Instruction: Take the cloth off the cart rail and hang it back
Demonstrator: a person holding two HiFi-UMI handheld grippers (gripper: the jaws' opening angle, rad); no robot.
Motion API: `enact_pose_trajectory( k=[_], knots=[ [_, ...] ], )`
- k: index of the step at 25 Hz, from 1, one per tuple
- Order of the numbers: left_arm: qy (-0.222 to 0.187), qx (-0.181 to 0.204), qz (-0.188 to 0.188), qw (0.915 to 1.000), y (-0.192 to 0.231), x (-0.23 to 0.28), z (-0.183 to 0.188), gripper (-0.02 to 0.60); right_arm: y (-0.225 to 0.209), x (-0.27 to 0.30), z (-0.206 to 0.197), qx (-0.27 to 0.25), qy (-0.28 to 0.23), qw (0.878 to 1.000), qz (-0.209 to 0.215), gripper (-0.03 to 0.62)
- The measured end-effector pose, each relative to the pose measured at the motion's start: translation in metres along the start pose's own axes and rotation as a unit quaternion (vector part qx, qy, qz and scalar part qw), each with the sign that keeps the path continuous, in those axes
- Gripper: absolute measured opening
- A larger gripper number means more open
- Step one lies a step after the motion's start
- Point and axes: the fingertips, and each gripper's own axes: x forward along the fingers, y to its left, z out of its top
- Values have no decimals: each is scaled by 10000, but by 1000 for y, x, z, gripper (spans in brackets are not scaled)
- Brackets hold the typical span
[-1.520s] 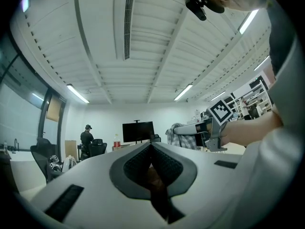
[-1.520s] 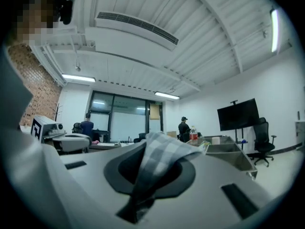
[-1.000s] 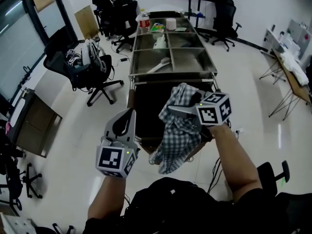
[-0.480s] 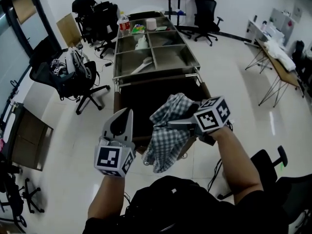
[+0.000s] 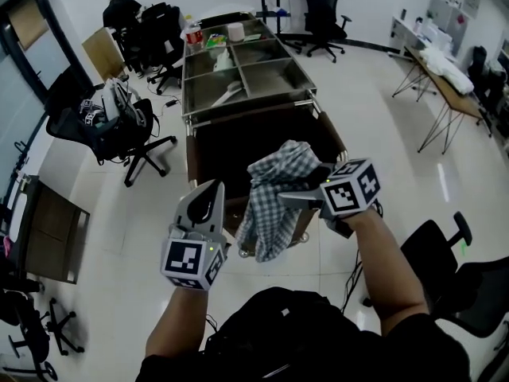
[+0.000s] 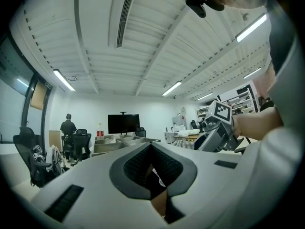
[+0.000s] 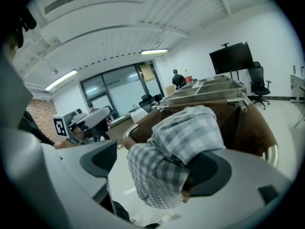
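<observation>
**Cloth off the rail, slung over one right jaw**

We have the checked cloth up off the cart and hanging above its near end. It is draped over one jaw of the right gripper. That gripper's jaws stand wide apart, and the other jaw is clear of the fabric, so nothing is pinched; the cloth simply rides on the jaw. Its long axis runs downward, with the bunched top on the jaw and the loose tail dropping in front of the cart's near end.

The cart rail lies just beyond and below the cloth, on the cart side of the jaws, so we judge that the hang-back goes forward and down from here. The right gripper is plainly the nearer one. The left gripper sits off the cart's near left corner, jaws together on nothing, apart from the cloth.

We can read no writing: the gripper cubes carry only square markers, and the label on the bottle at the cart's far end is too small
</observation>
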Motion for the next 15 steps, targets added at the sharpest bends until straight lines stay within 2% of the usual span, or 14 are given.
enact_pose_trajectory(
  k=[5,8,15],
  knots=[
    [-29,6,-176,9998,-13,-36,0,0,10,-9,-29,461,-232,9975,-488,489],
    [-19,-6,-293,9996,-22,-59,-4,0,25,-16,-47,687,-350,9953,-578,489],
    [8,-73,-527,9986,-44,-124,-16,0,110,-32,-77,395,-742,9955,-436,489]
  ],
)
